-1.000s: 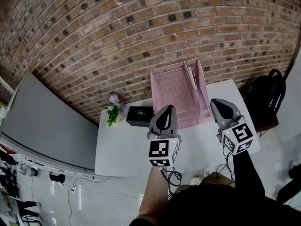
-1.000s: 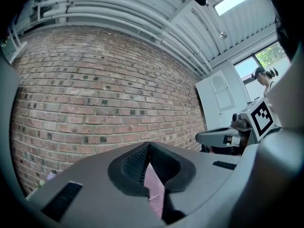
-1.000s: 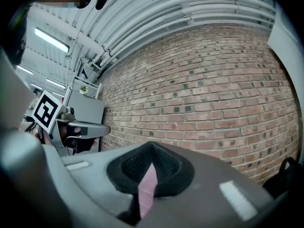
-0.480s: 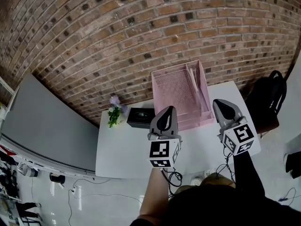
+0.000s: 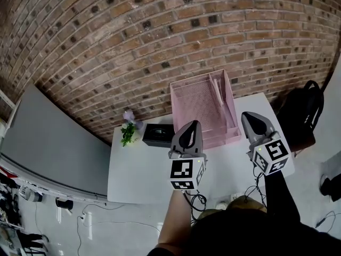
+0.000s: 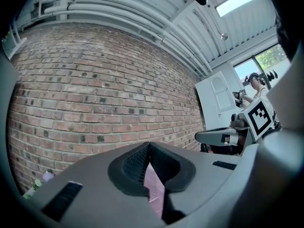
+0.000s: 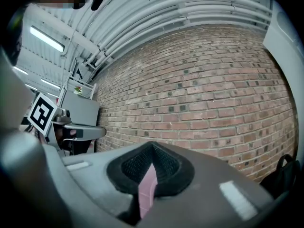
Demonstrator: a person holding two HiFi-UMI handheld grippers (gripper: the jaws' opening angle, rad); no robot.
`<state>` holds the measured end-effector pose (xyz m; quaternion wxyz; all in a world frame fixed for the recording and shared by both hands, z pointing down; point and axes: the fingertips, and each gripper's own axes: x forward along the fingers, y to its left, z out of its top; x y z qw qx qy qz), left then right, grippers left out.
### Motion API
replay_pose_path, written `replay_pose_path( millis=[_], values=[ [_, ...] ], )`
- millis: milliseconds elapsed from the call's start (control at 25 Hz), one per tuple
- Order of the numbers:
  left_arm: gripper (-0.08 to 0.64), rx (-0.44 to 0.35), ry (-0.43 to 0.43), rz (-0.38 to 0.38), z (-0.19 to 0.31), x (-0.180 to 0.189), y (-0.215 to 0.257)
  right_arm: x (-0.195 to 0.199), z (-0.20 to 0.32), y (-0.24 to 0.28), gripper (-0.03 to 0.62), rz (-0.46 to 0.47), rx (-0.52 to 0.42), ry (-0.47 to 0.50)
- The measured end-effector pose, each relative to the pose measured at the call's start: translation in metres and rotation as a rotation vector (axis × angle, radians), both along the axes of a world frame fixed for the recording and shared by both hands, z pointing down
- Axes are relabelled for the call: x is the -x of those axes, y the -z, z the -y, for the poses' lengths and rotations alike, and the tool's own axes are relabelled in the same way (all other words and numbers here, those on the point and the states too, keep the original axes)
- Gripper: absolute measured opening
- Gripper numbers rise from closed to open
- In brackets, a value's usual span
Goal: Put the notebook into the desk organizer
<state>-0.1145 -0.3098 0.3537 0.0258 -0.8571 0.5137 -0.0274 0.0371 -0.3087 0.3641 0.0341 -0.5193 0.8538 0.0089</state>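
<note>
A pink mesh desk organizer stands at the back of the white table, against the brick wall. A thin pale slab, apparently the notebook, stands on edge in the organizer's right part. My left gripper hovers over the table just in front of the organizer, shut and empty. My right gripper hangs beside the organizer's right front corner, also shut and empty. In the left gripper view the left gripper shows its jaws meeting, with pink mesh beyond. In the right gripper view the right gripper looks the same.
A black box and a small plant with a purple flower sit left of the organizer. A black bag rests right of the table. A grey panel slants at the left. Cables lie on the floor below the table's front edge.
Both grippers stay shut and almost where they were. Nothing on the table has moved.
</note>
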Motion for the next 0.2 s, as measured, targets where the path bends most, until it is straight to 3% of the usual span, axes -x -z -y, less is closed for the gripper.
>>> replay_pose_path(
  millis=[200],
  values=[
    [0.009,-0.001,-0.001,0.001,0.0013,-0.0021,0.001,-0.003,0.0017,0.0003,0.0,-0.002,0.0,-0.004]
  ],
)
